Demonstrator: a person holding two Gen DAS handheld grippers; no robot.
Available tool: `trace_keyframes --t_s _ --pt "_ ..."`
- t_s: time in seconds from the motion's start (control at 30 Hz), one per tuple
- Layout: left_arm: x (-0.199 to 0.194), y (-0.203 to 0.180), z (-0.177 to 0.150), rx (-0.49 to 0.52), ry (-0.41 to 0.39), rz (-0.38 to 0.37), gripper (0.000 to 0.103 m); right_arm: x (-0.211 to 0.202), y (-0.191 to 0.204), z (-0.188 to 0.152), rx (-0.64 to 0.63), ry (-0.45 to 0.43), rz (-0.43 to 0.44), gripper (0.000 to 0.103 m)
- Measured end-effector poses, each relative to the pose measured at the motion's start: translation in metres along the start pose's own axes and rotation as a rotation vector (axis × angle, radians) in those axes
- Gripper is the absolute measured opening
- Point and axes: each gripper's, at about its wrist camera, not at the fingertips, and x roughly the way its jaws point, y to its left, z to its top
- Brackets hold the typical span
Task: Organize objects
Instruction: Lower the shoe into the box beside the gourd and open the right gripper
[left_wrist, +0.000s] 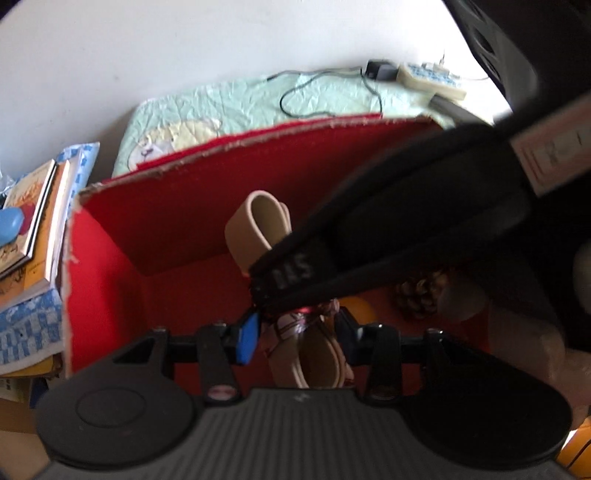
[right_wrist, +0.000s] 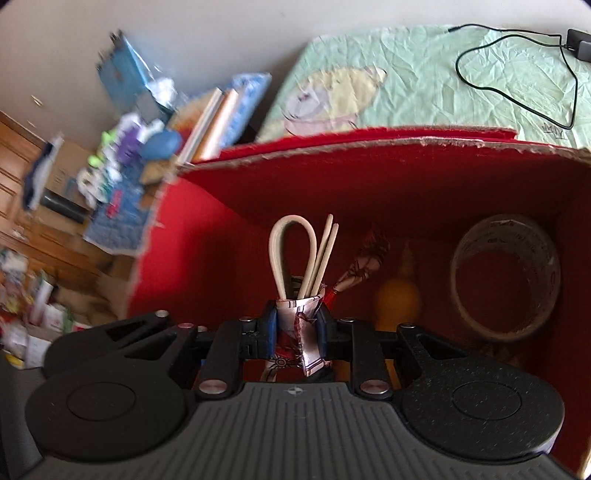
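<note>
The red box (right_wrist: 229, 236) already holds a tape roll (right_wrist: 506, 277) and pine cone (left_wrist: 421, 295), while the right gripper (right_wrist: 297, 325), nearly closed, pinches a wrapped chopstick bundle (right_wrist: 301, 325) above it (the left gripper (left_wrist: 295, 332), partly open, seems to grip the same bundle), not yet released.

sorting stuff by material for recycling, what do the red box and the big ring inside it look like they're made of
Red box: likely corrugated cardboard with a matte red surface; its torn top edge shows a pale brown fibrous core. Big translucent ring: looks like a roll of clear plastic packing tape, glossy, with a see-through wall and faint print; whether there is a card core can't be told.
</note>
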Motion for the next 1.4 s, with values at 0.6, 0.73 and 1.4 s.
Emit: trace_keyframes --t_s 0.6,0.73,1.4 --pt "0.024 0.002 0.006 -0.02 0.109 0.007 0.054 0.024 -0.02 0.001 0.085 0.102 -0.167 0.024" --pt "0.025 0.001 0.009 -0.026 0.11 0.023 0.059 0.022 -0.023 -0.001 0.103 0.096 -0.171 0.025" --pt "0.037 -0.002 0.029 -0.006 0.106 0.085 0.069 0.004 -0.034 -0.005 0.146 0.058 -0.141 0.03"
